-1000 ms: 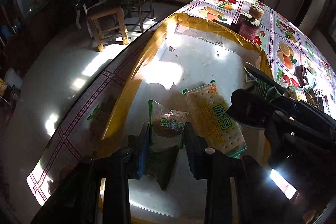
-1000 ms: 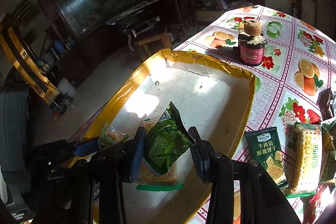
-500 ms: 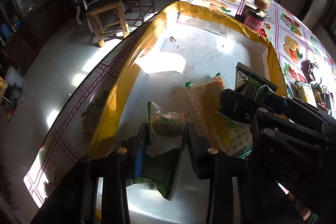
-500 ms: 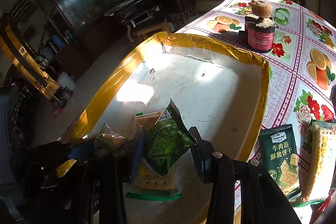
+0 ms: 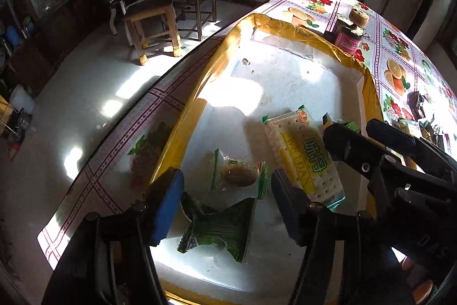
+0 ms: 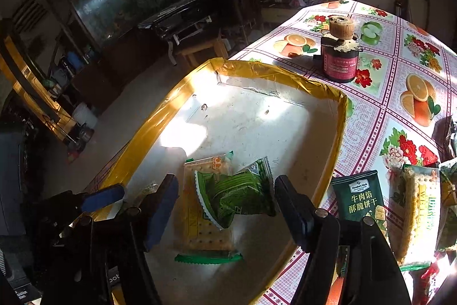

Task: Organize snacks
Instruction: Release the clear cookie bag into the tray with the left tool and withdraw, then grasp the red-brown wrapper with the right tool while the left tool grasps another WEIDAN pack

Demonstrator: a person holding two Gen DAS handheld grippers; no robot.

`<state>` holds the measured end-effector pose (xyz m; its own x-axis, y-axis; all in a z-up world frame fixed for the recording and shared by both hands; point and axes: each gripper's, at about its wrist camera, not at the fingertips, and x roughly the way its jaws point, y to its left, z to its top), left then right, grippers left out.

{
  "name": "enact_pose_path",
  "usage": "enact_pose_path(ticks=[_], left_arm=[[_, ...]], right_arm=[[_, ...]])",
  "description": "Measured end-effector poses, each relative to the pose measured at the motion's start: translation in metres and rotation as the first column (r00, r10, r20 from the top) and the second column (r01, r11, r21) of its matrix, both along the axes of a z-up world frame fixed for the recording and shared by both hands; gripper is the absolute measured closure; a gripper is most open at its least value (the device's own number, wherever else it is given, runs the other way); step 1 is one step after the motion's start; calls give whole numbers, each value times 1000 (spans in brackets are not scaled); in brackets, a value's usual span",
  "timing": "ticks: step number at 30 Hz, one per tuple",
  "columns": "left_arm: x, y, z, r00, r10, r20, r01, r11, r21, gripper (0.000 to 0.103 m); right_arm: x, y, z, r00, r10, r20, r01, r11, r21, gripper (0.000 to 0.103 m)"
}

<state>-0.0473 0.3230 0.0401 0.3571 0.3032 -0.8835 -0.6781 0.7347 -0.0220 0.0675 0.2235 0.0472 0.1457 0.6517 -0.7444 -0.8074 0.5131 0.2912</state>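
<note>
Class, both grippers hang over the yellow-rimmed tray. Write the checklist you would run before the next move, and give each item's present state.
1. Right gripper open: ok, its fingers stand apart on either side of the green packet.
2. Green packet inside the tray: ok, it lies on the cracker pack.
3. Left gripper open: ok, the second green packet lies in the tray below it.
4. All snacks in the tray: not ok, the dark biscuit pack and the outer cracker pack lie on the tablecloth.
5. Clearance between the grippers: cannot tell.
</note>
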Motion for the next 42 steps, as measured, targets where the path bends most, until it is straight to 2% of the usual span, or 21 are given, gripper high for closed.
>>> enact_pose_path(ticks=[11,25,32,42], left_arm=[[-15,-18,23,999,-13,41,12,999,30,37],[-20,-56,41,994,-84,66,81,996,45,36],[-10,-83,46,987,-148,67,145,989,42,34],[12,-141,51,962,-266,59,263,963,54,31]], right_arm=[[-16,-47,24,998,-54,23,53,997,48,26],[-28,-144,27,984,-178,13,176,981,81,25],[-30,-207,17,963,-268,-1,267,961,69,23],[-30,-292,4,915,-402,-26,403,913,62,23]])
